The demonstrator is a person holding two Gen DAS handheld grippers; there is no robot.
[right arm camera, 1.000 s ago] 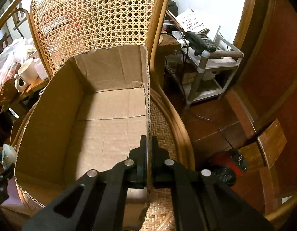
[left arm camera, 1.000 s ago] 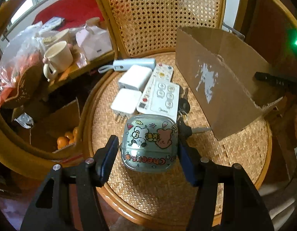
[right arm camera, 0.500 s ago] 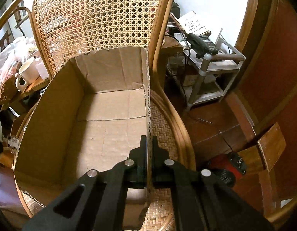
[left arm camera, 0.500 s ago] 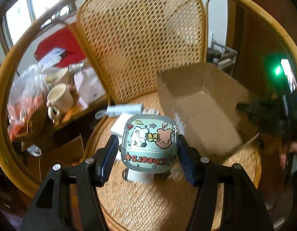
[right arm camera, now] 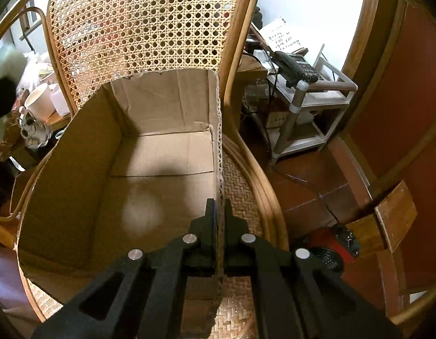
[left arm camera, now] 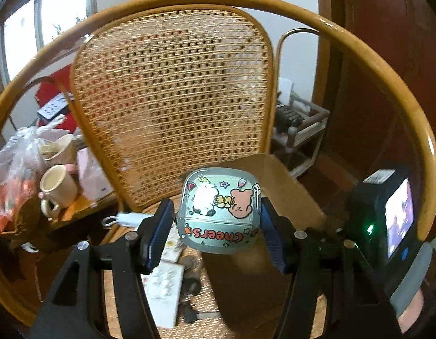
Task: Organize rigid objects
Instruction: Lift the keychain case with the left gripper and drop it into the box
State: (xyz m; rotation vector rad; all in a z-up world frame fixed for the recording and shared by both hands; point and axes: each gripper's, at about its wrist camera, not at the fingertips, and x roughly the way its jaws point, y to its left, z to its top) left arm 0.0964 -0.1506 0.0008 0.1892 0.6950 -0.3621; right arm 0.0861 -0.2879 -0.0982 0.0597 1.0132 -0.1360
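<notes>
My left gripper (left arm camera: 218, 226) is shut on a grey-green tin with cartoon stickers and the word "Cheers" (left arm camera: 219, 212), held in the air above the wicker chair seat (left arm camera: 215, 305), at the near left edge of the open cardboard box (left arm camera: 286, 192). A white power strip (left arm camera: 164, 288), keys (left arm camera: 189, 288) and a white handheld device (left arm camera: 127, 218) lie on the seat below. My right gripper (right arm camera: 218, 212) is shut on the right wall of the cardboard box (right arm camera: 161, 169), whose inside holds nothing.
The chair's cane back (left arm camera: 172, 107) stands right behind the box. A side table at left holds mugs (left arm camera: 58, 188) and plastic bags (left arm camera: 14, 175). A metal cart with a telephone (right arm camera: 297, 67) stands at right on the tiled floor.
My left gripper has lifted the tin off the seat and carried it up and right, toward the box. A shadow now falls inside the box. My right gripper has kept its hold.
</notes>
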